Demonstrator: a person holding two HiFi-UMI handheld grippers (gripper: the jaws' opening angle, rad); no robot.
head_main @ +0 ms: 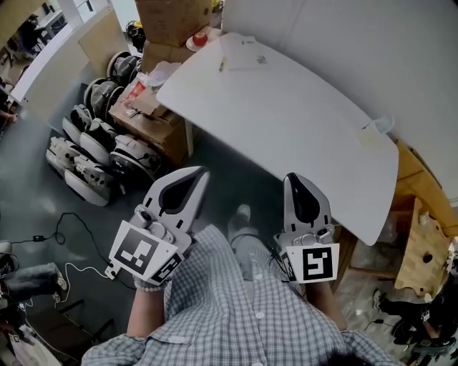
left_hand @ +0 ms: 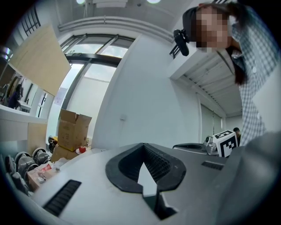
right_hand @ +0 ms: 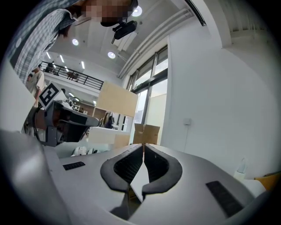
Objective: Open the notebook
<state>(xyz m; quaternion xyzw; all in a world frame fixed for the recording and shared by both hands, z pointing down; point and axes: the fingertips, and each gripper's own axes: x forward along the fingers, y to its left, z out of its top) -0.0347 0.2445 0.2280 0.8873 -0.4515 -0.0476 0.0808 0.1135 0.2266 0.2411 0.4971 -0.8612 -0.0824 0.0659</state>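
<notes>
Left tool [head_main: 201,171] and right tool [head_main: 293,177] both closed, empty, lower centre, apart from white bench [head_main: 300,136]; notebook [head_main: 245,51] on it, upper centre.

Counter [head_main: 286,136]: white, rounded corners, top mostly bare.
- Notebook [head_main: 243,51]: pale, flat, at the 11 o'clock end.
- Small yellowish stick [head_main: 222,64]: just beside the notebook, at its 9 o'clock.
- Clear container [head_main: 381,126]: at the 3 o'clock edge, kind unclear.

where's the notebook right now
In the head view, the notebook lies flat at the far end of the white table, top centre, just right of the cardboard box.
</notes>
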